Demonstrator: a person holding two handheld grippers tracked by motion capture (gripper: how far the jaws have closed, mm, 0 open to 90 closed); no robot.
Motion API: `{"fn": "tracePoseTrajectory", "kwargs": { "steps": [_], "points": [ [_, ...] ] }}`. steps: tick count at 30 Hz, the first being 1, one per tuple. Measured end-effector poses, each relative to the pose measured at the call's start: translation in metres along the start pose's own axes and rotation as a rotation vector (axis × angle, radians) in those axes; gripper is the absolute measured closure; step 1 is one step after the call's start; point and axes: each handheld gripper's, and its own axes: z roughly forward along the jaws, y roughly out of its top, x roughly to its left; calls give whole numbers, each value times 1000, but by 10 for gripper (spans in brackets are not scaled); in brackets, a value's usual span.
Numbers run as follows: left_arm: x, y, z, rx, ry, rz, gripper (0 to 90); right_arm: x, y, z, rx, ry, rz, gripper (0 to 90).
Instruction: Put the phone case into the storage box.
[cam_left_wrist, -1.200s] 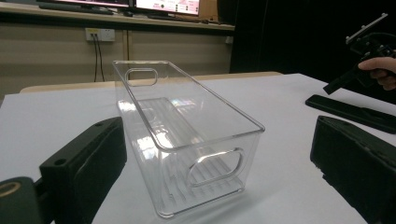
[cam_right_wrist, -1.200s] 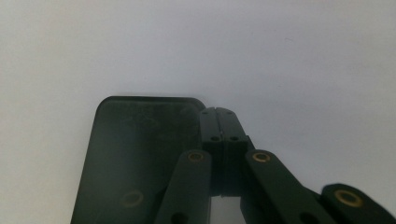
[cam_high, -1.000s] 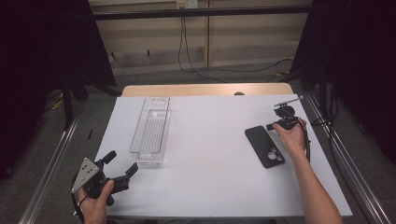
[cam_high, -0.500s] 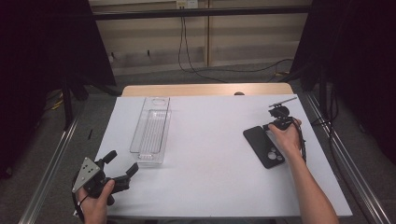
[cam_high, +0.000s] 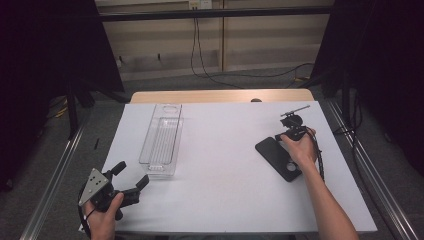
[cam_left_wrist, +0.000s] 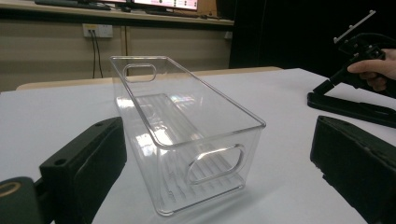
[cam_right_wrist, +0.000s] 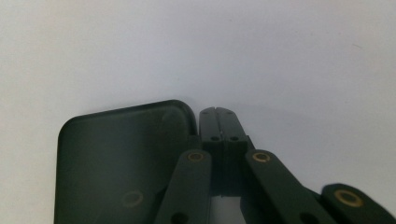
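My right gripper (cam_high: 292, 131) has its jaws pressed flat together with nothing between them, the closed tips resting against the long edge of the flat black rectangular phone (cam_high: 278, 157) near its rounded corner; the phone lies face-down on the white table covering (cam_high: 225, 165), towards the right side. My left gripper (cam_high: 129, 181) sits at the near left corner with its jaws spread wide and empty, pointed at the clear plastic oblong bin (cam_high: 162, 140), which stands apart from it. I reckon the risk is this: with closed tips nudging a thin slab on a smooth sheet, the phone could pivot or skate away instead of lifting, and if I press down the tips may ride over its edge and scratch it. The right gripper view gives me the contact itself, tips (cam_right_wrist: 217, 116) just beside the phone's corner (cam_right_wrist: 135, 140), which the high view leaves too small to judge. The left gripper view shows the bin's cut-out handle (cam_left_wrist: 215, 163) and the right gripper tilted down onto the phone (cam_left_wrist: 350, 108).
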Motion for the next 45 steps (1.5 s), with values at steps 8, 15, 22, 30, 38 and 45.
{"fn": "tracePoseTrajectory", "kwargs": {
  "steps": [8,15,22,30,38,45],
  "points": [
    [-1,1,1,-7,-1,5,38,11,2,3,-4,28,-23,900],
    [-1,1,1,-7,-3,8,38,24,3,6,-9,61,-50,900],
    [-2,2,4,-6,-9,6,38,39,4,10,-7,90,-85,900],
    [-2,2,3,-8,-5,4,38,48,3,11,-12,130,-103,900],
    [-1,2,3,-8,-6,6,37,60,2,12,-3,150,-130,900],
    [-3,2,4,-7,-9,12,38,76,0,12,2,169,-165,900]
  ]
}}
